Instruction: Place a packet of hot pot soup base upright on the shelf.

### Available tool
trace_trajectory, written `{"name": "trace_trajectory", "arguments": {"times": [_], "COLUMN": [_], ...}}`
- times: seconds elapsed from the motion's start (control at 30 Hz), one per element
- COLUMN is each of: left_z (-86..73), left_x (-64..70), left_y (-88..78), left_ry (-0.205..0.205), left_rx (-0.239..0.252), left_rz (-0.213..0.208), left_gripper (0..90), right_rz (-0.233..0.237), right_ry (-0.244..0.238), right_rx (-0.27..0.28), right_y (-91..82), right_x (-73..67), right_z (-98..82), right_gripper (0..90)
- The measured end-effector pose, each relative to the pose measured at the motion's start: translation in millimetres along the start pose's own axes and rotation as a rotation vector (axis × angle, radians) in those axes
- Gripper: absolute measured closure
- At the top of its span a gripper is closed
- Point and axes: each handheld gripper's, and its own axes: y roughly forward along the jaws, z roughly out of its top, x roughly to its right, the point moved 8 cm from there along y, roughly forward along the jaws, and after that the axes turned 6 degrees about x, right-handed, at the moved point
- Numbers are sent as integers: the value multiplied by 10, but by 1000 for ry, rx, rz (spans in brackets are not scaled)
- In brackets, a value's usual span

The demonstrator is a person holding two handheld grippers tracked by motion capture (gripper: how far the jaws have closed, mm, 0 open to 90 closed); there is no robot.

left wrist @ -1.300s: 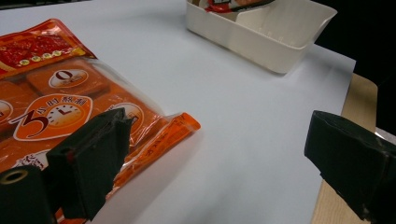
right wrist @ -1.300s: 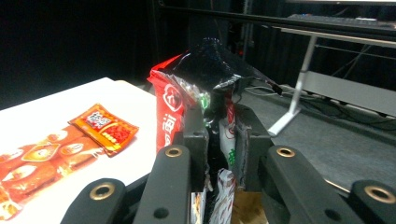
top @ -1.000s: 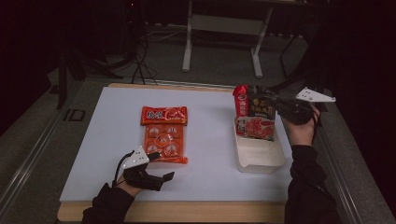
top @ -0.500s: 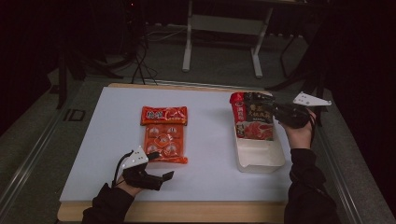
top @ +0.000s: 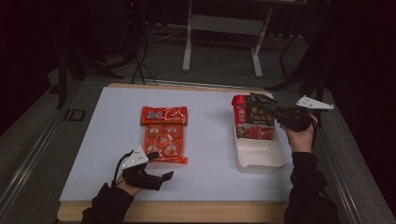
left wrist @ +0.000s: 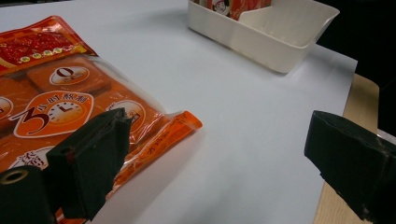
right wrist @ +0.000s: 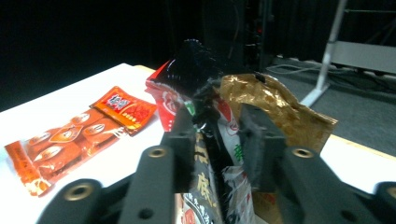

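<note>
At the right of the high view, the dark and red snack packet [top: 256,122] stands on end in the far part of the white tray [top: 261,158], its crumpled top between the jaws of the right gripper [top: 279,113]. In the right gripper view those jaws have just been opening; they stand a little apart with the packet [right wrist: 219,140] between them, the left one against its film, and whether they still pinch I cannot tell. At lower left, the left gripper [top: 163,177] rests on the tabletop [top: 210,140], jaws spread wide, holding nothing, just beside the orange packet [top: 164,140].
</note>
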Motion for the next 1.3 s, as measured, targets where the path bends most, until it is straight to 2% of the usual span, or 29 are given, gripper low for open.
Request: {"name": "trace_trajectory", "arguments": {"times": [0.07, 0.13, 0.23, 0.33, 0.37, 0.43, 0.5, 0.6, 0.67, 0.9, 1.07, 1.17, 1.3], "left_z": [8, 7, 6, 7, 8, 11, 5, -4, -9, -10, -5, 1, 6], "left_x": [-3, -2, -3, 1, 3, 7, 3, 0, 0, 5, -4, -14, -23], "left_y": [-6, -7, -4, 2, 3, 7, 9, 10, 12, 10, 7, 4, 3], "left_ry": [8, 8, 2, 1, 1, -3, -8, -9, -13, -8, -7, -9, -5], "left_rx": [5, 5, 8, 9, 10, 11, 8, 6, 4, 2, 3, 8, 5], "left_rz": [1, -2, -9, -12, -13, -16, -16, -16, -18, -18, -17, -17, -17], "left_gripper": [67, 67, 67, 67, 67, 67, 67, 67, 67, 67, 67, 67, 67], "right_rz": [-14, -6, -5, -19, -37, -43, -47, -35, -13, 3, 10, -5, -21], "right_ry": [8, 24, 3, -13, -16, -12, 12, 26, 27, 46, 51, 41, 20], "right_rx": [21, 49, 81, 65, 49, 33, 4, 13, 13, 16, 16, 14, 42], "right_y": [-24, -60, -129, -139, -127, -116, -73, -78, -127, -271, -305, -295, -301], "right_x": [-25, -54, -118, -137, -122, -110, -47, -40, -57, -70, -85, -102, -149], "right_z": [53, 120, 269, 326, 316, 299, 210, 200, 212, 140, 114, 143, 261], "right_gripper": [553, 550, 537, 537, 535, 538, 641, 675, 748, 766, 768, 719, 622]}}
